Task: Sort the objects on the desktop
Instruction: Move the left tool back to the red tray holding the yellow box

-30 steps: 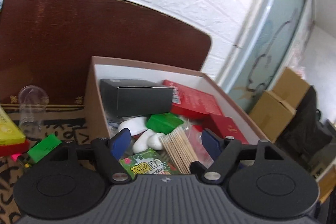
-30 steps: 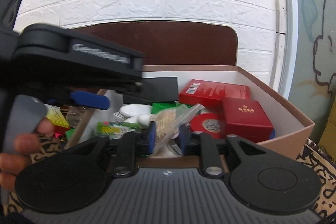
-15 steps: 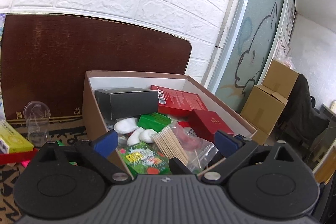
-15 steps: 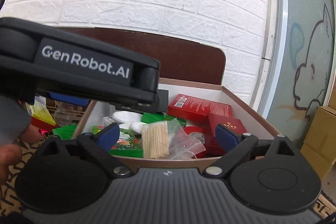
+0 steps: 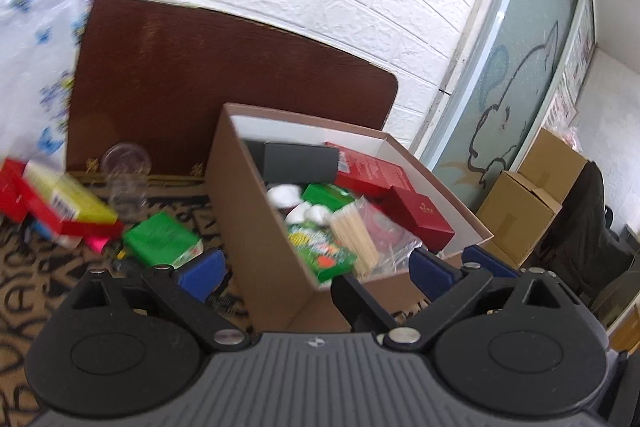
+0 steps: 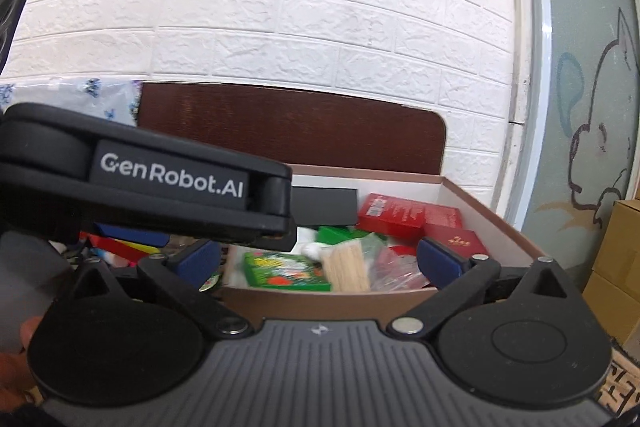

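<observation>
Left wrist view: left claw (image 5: 316, 269) spread, empty, before cardboard box (image 5: 256, 227); green packet (image 5: 162, 239) at 10 o'clock. Right claw (image 6: 320, 261) spread, empty, facing toothpick bag (image 6: 348, 267).

Open brown cardboard box (image 5: 256, 227), white-lined, filled.
Holds a black carton (image 5: 300, 163), red cartons (image 5: 372, 173), green packets (image 5: 324, 255), and bagged wooden toothpicks (image 5: 354, 239); another green packet (image 5: 160, 241) lies outside it.

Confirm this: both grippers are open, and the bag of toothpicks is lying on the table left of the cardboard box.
Not quite. The left gripper and right gripper are open, but the bag of toothpicks lies inside the cardboard box, beside the green packet, not on the table. The left wrist view shows it.
</observation>
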Tool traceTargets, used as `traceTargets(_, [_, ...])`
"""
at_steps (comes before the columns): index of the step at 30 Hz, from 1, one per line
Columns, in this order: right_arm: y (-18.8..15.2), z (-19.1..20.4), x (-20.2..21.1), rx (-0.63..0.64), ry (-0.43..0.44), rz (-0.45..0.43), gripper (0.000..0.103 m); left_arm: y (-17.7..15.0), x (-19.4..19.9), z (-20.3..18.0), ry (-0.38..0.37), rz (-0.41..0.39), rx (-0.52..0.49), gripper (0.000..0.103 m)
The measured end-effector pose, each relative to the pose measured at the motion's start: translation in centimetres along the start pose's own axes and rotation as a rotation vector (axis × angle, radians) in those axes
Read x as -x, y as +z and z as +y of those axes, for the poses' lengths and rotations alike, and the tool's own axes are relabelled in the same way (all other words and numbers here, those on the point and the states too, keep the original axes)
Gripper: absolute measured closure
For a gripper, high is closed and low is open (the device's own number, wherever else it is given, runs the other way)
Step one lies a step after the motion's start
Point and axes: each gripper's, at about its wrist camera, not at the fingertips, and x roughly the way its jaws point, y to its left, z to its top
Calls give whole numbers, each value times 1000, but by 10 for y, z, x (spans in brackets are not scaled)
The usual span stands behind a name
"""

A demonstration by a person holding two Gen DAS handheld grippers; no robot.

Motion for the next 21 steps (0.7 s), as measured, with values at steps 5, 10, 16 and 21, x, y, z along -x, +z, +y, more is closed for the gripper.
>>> traceTargets(5, [-4,24,10,15,80,12,2,-25,28,23,49,-11,64,0])
traceTargets(10, [-13,57,15,37,181,40,2,-38,51,49,113,9,130,0])
traceTargets(16, [-21,93,16,61,268,70,2,-45,68,74,182,10,138,0])
traceTargets(21, [-24,111,11,79,336,97,2,-41,78,98,233,-13,182,0])
